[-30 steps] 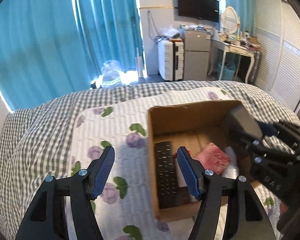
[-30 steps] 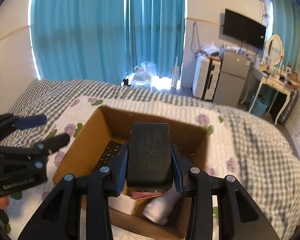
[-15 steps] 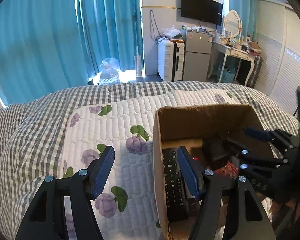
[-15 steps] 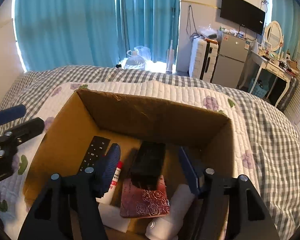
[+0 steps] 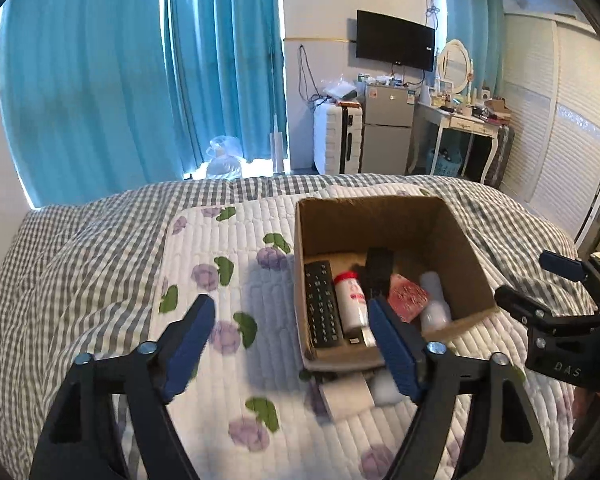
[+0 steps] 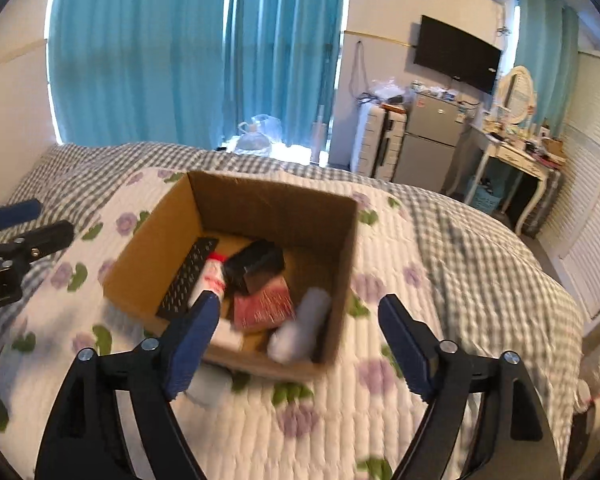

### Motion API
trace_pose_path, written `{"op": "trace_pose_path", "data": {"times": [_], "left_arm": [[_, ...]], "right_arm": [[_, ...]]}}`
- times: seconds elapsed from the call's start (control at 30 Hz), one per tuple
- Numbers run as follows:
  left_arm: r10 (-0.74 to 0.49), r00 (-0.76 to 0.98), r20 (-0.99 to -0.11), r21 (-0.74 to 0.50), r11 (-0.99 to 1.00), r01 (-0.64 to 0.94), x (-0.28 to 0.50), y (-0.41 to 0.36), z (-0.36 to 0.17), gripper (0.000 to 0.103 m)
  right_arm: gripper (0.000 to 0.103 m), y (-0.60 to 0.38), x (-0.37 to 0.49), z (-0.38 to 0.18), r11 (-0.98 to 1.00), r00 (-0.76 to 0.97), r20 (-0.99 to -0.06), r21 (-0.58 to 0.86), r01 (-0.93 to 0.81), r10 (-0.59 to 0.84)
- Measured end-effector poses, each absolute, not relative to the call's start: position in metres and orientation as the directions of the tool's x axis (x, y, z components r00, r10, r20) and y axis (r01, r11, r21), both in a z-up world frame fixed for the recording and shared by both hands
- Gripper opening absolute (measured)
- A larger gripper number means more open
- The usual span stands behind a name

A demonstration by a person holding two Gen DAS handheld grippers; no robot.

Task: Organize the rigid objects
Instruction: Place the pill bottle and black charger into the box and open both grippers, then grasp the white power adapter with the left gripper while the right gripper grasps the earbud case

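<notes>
An open cardboard box (image 5: 384, 216) (image 6: 276, 204) sits on the quilted bed. Inside lie a black remote (image 5: 322, 308) (image 6: 188, 276), a white bottle with a red cap (image 5: 350, 298) (image 6: 212, 274), a black block (image 5: 378, 274) (image 6: 256, 266), a red patterned case (image 5: 406, 296) (image 6: 264, 306) and a white roll (image 5: 434, 300) (image 6: 300, 330). My left gripper (image 5: 290, 344) is open and empty above the quilt at the box's near left corner. My right gripper (image 6: 298, 342) is open and empty above the box's near edge; it also shows in the left wrist view (image 5: 540, 284).
The floral quilt (image 5: 228, 272) lies over a checked bedspread (image 6: 480, 240). White items (image 5: 352, 394) lie on the quilt just in front of the box. A suitcase, small fridge (image 5: 388, 136) and dressing table stand beyond the bed, with teal curtains behind.
My right gripper opened and let go of the black block, which now lies in the box. Both grippers have pulled back and up from the box.
</notes>
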State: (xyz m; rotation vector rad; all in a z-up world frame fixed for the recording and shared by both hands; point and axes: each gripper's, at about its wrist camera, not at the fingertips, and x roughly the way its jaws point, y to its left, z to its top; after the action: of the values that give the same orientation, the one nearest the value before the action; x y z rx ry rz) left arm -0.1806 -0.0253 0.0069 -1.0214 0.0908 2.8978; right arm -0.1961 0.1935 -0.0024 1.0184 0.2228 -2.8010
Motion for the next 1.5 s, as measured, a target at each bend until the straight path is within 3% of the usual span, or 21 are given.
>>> {"op": "trace_pose_path", "data": {"times": [0.23, 0.5, 0.73, 0.97, 1.1, 1.2, 1.27, 1.3, 1.5], "left_arm": [[0.047, -0.772, -0.634, 0.023, -0.997, -0.079, -0.146, -0.016, -0.012, 0.091], [-0.004, -0.723, -0.69, 0.068, -0.996, -0.059, -0.15, -0.007, -0.057, 0.091], [-0.033, -0.628, -0.778, 0.096, -0.993, -0.066, -0.177, 0.01, -0.114, 0.091], [-0.014, -0.556, -0.831, 0.042, -0.998, -0.036, -0.206, 0.021, -0.152, 0.091], [-0.039, -0.528, -0.848, 0.058, -0.998, -0.02, -0.213, 0.022, -0.169, 0.087], [-0.034, -0.5, -0.866, 0.048, -0.999, -0.015, -0.216, 0.018, -0.176, 0.078], [-0.05, -0.501, -0.864, 0.065, -0.998, -0.012, -0.217, 0.018, -0.179, 0.066], [-0.047, -0.504, -0.862, 0.069, -0.997, -0.025, -0.216, 0.019, -0.179, 0.05], [-0.014, -0.527, -0.85, 0.032, -0.999, -0.025, -0.196, 0.008, -0.167, 0.05]], "right_arm": [[0.103, 0.202, -0.151, -0.014, -0.983, -0.762, -0.638, -0.04, 0.177, -0.112], [0.103, 0.203, -0.147, -0.057, -0.986, -0.755, -0.646, -0.028, 0.165, -0.109], [0.103, 0.209, -0.167, -0.109, -0.989, -0.678, -0.732, -0.045, 0.141, -0.063], [0.103, 0.21, -0.173, -0.119, -0.99, -0.657, -0.752, -0.045, 0.132, -0.054], [0.103, 0.207, -0.177, -0.127, -0.989, -0.634, -0.773, -0.061, 0.135, -0.039], [0.103, 0.206, -0.179, -0.13, -0.988, -0.628, -0.778, -0.068, 0.136, -0.033], [0.103, 0.204, -0.179, -0.131, -0.988, -0.626, -0.779, -0.073, 0.136, -0.029], [0.103, 0.203, -0.179, -0.132, -0.988, -0.624, -0.781, -0.076, 0.138, -0.027], [0.103, 0.199, -0.177, -0.136, -0.986, -0.627, -0.778, -0.077, 0.151, -0.035]]}}
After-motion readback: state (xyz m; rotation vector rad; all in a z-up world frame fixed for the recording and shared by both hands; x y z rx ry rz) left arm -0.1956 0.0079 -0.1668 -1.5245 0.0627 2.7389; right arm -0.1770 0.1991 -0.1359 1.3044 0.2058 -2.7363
